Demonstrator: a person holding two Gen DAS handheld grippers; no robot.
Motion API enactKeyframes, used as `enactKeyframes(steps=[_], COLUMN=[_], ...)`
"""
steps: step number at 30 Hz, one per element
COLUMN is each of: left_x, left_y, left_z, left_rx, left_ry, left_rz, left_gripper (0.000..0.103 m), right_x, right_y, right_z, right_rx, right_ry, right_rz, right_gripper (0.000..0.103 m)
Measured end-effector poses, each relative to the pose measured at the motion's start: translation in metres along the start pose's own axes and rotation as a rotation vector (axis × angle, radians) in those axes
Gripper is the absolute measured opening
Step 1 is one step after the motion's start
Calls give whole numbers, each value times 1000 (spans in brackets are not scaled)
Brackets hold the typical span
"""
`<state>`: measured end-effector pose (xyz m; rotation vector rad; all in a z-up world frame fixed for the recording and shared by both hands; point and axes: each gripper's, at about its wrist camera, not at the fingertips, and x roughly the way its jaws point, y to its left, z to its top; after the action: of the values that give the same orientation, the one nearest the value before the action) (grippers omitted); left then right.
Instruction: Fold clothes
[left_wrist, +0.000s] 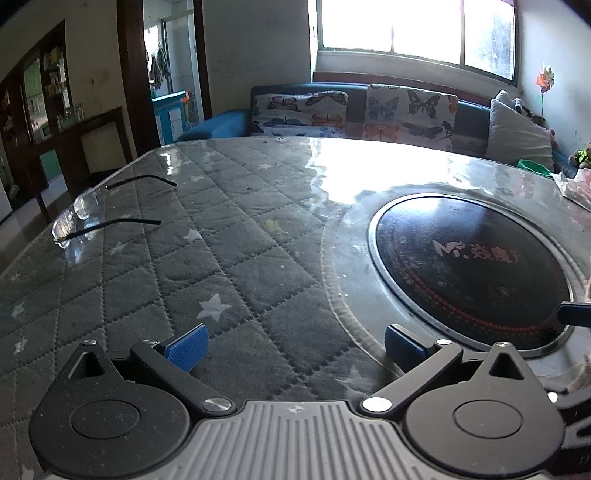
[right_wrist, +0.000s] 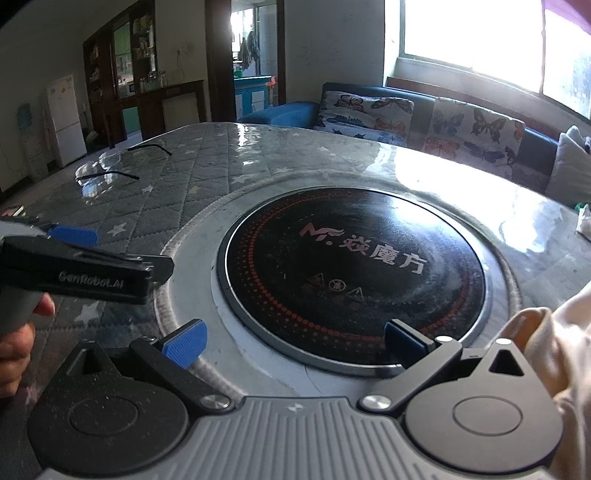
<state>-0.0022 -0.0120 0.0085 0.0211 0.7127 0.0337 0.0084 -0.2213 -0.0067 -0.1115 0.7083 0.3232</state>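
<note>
A cream-coloured garment (right_wrist: 557, 354) lies at the right edge of the right wrist view, right beside my right gripper's right finger; only a part of it shows. My right gripper (right_wrist: 291, 343) is open and empty, low over the round black hotplate (right_wrist: 351, 273) set in the table. My left gripper (left_wrist: 293, 345) is open and empty, over the grey quilted star-pattern table cover (left_wrist: 177, 266). It also shows from the side in the right wrist view (right_wrist: 74, 236), held in a hand. A blue fingertip of the right gripper (left_wrist: 574, 314) shows at the left wrist view's right edge.
A pair of glasses (left_wrist: 85, 210) lies open on the table's far left; it also shows in the right wrist view (right_wrist: 103, 166). A sofa with butterfly cushions (left_wrist: 354, 110) stands behind the table under a bright window. A crumpled white thing (right_wrist: 583, 221) lies at the table's far right.
</note>
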Motion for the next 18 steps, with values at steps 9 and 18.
enactKeyframes(steps=[9, 18], left_x=[-18, -39], left_y=[-15, -44], left_z=[-1, -7], left_rx=[19, 76], left_ry=[27, 36], left_rz=[-57, -129], left_gripper=[103, 103], right_x=[-31, -70], right_y=[2, -6], right_z=[-5, -26], right_rx=[-8, 19], right_ry=[-43, -86], right_rz=[1, -30], right_gripper=[103, 103])
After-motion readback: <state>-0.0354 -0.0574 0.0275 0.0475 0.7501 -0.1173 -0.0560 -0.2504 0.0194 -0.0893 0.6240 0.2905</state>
